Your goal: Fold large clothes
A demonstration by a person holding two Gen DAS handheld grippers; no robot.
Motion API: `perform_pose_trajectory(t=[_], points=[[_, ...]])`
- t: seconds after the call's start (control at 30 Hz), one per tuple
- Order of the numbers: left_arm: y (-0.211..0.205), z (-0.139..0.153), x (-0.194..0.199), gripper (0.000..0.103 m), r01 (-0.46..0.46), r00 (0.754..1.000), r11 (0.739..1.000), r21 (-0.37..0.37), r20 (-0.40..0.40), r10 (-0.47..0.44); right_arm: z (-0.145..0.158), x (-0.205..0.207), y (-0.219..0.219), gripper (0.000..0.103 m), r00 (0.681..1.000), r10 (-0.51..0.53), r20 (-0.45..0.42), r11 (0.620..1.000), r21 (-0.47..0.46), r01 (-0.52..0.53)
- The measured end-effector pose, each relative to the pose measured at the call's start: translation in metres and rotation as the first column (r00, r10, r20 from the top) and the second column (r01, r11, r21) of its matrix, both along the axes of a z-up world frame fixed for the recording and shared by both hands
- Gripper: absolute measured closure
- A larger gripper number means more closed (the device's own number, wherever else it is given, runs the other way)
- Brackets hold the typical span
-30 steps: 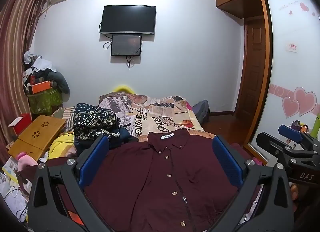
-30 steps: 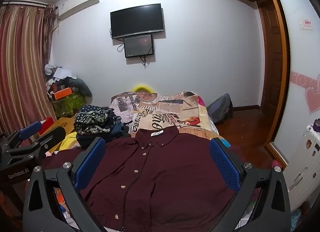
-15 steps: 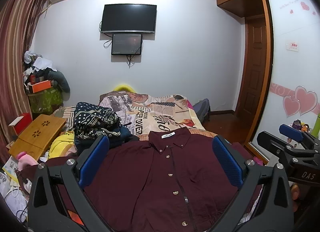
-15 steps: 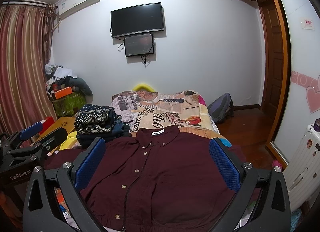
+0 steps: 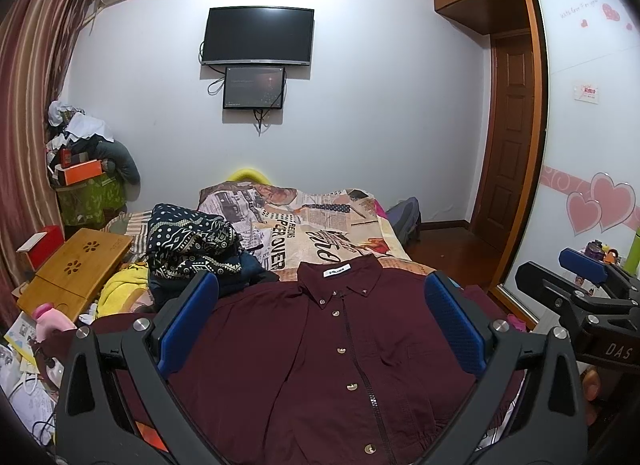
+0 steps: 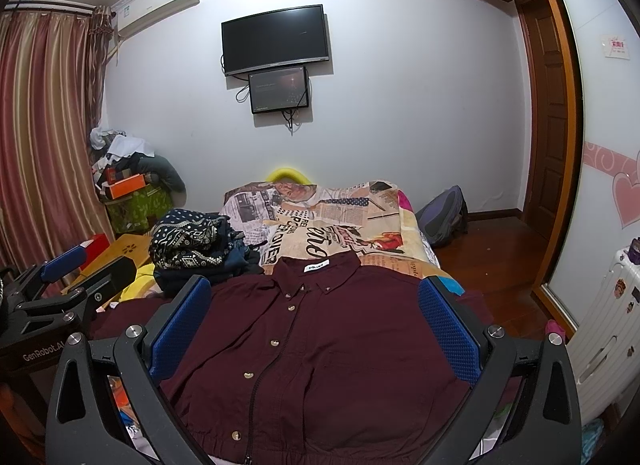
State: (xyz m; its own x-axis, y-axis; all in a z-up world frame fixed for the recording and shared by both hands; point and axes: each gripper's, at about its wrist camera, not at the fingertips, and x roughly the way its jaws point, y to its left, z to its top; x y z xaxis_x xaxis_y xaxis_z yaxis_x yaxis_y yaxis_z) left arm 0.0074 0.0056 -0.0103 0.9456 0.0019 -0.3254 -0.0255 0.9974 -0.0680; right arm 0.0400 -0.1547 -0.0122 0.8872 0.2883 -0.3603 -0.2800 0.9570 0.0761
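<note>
A dark maroon button-up shirt (image 5: 332, 349) lies flat, face up and buttoned, on the bed, collar away from me; it also shows in the right wrist view (image 6: 320, 345). My left gripper (image 5: 320, 317) is open and empty, held above the shirt's lower half. My right gripper (image 6: 316, 321) is open and empty, also above the shirt. The right gripper shows at the right edge of the left wrist view (image 5: 576, 297); the left gripper shows at the left edge of the right wrist view (image 6: 60, 289).
A pile of patterned dark clothes (image 5: 192, 249) sits left of the shirt's collar. A newspaper-print blanket (image 5: 320, 225) covers the far bed. A wooden lap table (image 5: 76, 273) and clutter stand left. A backpack (image 6: 444, 217), door and wardrobe are on the right.
Both views have tilted down very slightly, so the room sits a little higher in frame. The shirt has not moved and both grippers stay open.
</note>
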Motion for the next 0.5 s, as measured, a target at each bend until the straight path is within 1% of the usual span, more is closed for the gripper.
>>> perform_pose_trajectory(t=[0.5], points=[[-0.0001,-0.0004,0.0009,0.0,0.001,1.0,1.0,-0.001,-0.002,-0.001,0.0001,-0.0002,0.003,0.0,1.0,0.0,0.0,1.0,-0.003,0.0]])
